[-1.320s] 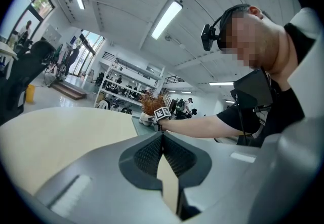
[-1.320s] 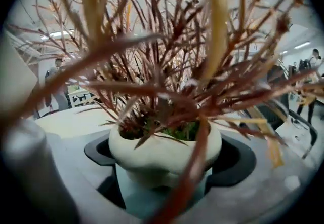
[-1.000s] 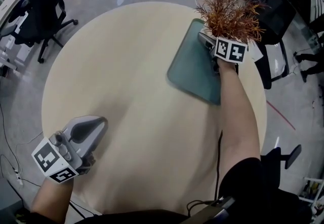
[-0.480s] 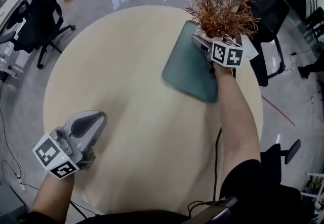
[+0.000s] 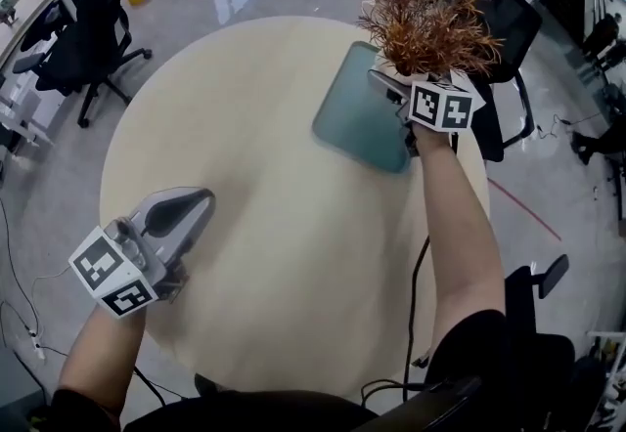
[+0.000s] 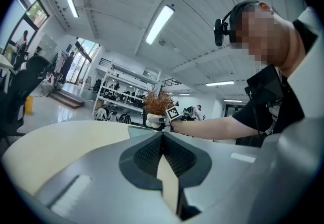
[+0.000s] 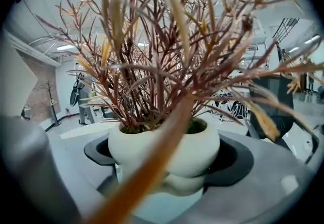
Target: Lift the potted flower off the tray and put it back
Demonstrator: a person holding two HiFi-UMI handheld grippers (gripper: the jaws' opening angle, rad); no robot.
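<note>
While the left tongs (image 5: 199, 203) hover clenched and empty over the round worktop (image 5: 274, 117), a green tray (image 5: 357, 122) lies further right. Above its right edge, the right tongs (image 5: 393, 88) clasp the potted flower (image 5: 425, 24) by its white pot (image 7: 164, 149). To do this well, hold it upright, lower it straight down, and release only once the pot sits flat.
</note>
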